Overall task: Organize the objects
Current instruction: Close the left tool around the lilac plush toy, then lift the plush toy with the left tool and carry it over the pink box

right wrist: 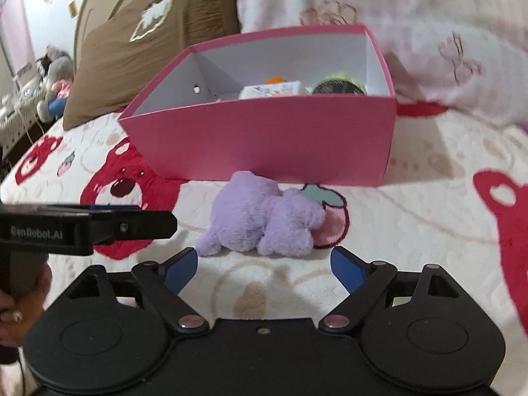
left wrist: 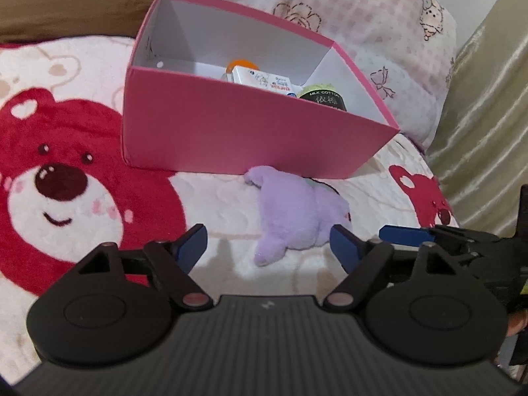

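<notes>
Only the right wrist view takes in the brown pillow [right wrist: 145, 43] with its white appliqué and a grey stuffed toy [right wrist: 56, 82] far off at the bed's edge, and it shows the pink strawberry print [right wrist: 330, 217] that the purple plush toy [right wrist: 260, 221] partly covers; the left wrist view instead catches a pale green satin fabric [left wrist: 488, 115] at its right side and reads the label on the dark yarn ball [left wrist: 325, 99] as "MILK COTTON". Both views show the pink box [left wrist: 250, 138], open-topped with a white inside, standing on the bed blanket [left wrist: 214, 198] printed with red bears; inside it lie the yarn ball, a small white carton [left wrist: 260, 81] and something orange [left wrist: 242, 64] behind it. The plush toy is lilac, fluffy and limp, lying on the blanket just in front of the box's near wall, with one end touching or tucked against that wall. The left gripper [left wrist: 269, 244] stands with its blue-padded jaws apart, the toy's near end between and just ahead of its fingertips, not pressed. The right gripper [right wrist: 264, 265] is likewise wide, with nothing in it, the toy lying just ahead of its tips.
</notes>
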Motion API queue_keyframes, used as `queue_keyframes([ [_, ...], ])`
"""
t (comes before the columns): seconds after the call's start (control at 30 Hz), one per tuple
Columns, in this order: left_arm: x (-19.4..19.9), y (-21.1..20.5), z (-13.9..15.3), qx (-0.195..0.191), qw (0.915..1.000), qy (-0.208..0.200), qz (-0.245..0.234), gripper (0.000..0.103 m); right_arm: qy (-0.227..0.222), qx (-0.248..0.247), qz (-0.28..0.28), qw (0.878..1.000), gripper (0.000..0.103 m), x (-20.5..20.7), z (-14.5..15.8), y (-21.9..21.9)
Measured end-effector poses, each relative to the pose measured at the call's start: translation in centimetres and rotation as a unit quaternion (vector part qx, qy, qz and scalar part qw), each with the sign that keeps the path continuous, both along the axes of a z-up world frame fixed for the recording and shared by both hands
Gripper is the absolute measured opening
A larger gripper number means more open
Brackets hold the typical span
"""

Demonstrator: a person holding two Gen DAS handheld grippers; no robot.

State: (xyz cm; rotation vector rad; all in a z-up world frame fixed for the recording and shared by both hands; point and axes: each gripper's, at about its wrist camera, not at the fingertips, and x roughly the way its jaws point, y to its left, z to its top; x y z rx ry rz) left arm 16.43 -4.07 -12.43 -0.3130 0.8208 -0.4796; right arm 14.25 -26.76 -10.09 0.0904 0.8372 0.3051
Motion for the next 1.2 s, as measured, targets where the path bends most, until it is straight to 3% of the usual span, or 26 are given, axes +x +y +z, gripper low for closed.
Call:
queue_keyframes([
  [0.13, 1.0, -1.1, -0.8, -0.004, 1.0000, 0.001, -0.009, 0.070, 0.005, -0.012, -0.004, 1.000, 0.083, 0.9, -0.7, -0.3],
  [0.33, 2.1, -2.2, -2.2, -0.023, 0.9997, 0.011, 0.002, 0.058, 0.017, -0.003, -0.013, 1.000, 0.062, 2.0, -1.6, -1.0],
  [0.47, 2.5, -2.5, -3.3, -0.029, 0.9994, 0.009, 0.020, 0.047, 0.021, 0.006, -0.003, 1.000, 0.036, 2.6, -2.1, -0.9],
  [0.53, 2.5, -2.5, -3.9, -0.049, 0.9985, 0.015, 0.021, 0.037, 0.015, -0.007, -0.007, 1.000, 0.036, 3.0, -2.3, -0.6],
  [0.63, 2.5, -2.8, -4.1, -0.047, 0.9987, 0.015, 0.014, 0.033, 0.018, -0.004, -0.013, 1.000, 0.036, 3.6, -2.9, -0.5],
  [1.03, 1.2, -1.8, -3.0, -0.055, 0.9981, 0.000, 0.029, 0.030, -0.015, -0.037, 0.013, 0.999, 0.033, 2.3, -2.4, 1.0],
  [1.2, 1.2, -0.8, -1.9, -0.046, 0.9982, 0.026, 0.028, 0.030, -0.011, -0.042, 0.036, 0.998, 0.032, 1.8, -1.9, 2.1],
])
